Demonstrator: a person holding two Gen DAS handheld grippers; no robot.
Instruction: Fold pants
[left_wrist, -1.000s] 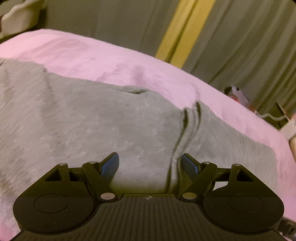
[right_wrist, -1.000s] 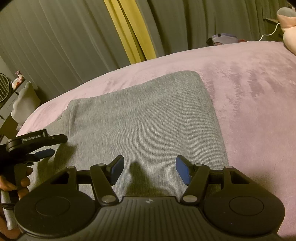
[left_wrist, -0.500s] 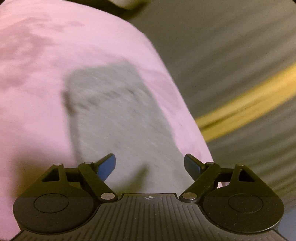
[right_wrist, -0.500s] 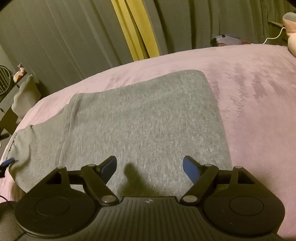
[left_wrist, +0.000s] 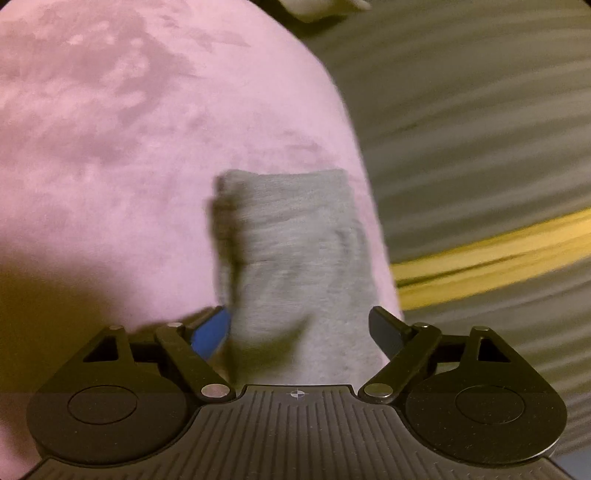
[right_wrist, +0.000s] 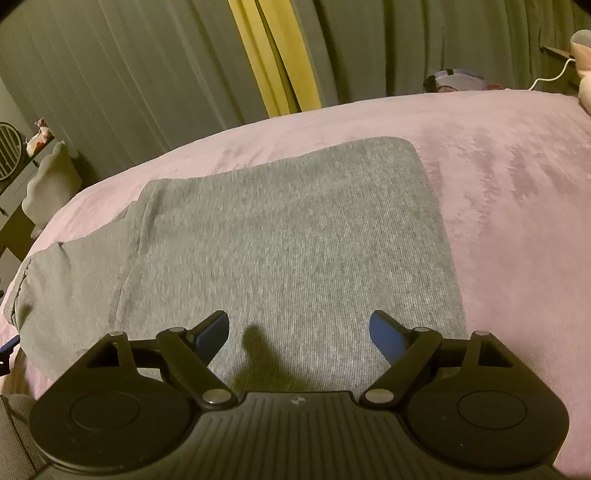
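Note:
Grey pants (right_wrist: 288, 236) lie folded flat on a pink blanket (right_wrist: 517, 206), a narrower part trailing off to the left edge. My right gripper (right_wrist: 297, 328) is open and empty, just above the near edge of the pants. In the blurred left wrist view the pants (left_wrist: 295, 258) show as a narrow grey strip along the bed's edge. My left gripper (left_wrist: 299, 325) is open, its fingers on either side of the strip's near end, not closed on it.
Grey curtains (right_wrist: 129, 81) with a yellow strip (right_wrist: 273, 55) hang behind the bed. A small shelf with a fan (right_wrist: 7, 147) stands at left. A white cable (right_wrist: 550, 75) and small items lie at the far right. The bed edge (left_wrist: 369, 206) drops off beside the strip.
My left gripper has swung away from the middle of the pants to their narrow end at the bed's edge, rolling sideways. My right gripper has opened wider and shifted slightly.

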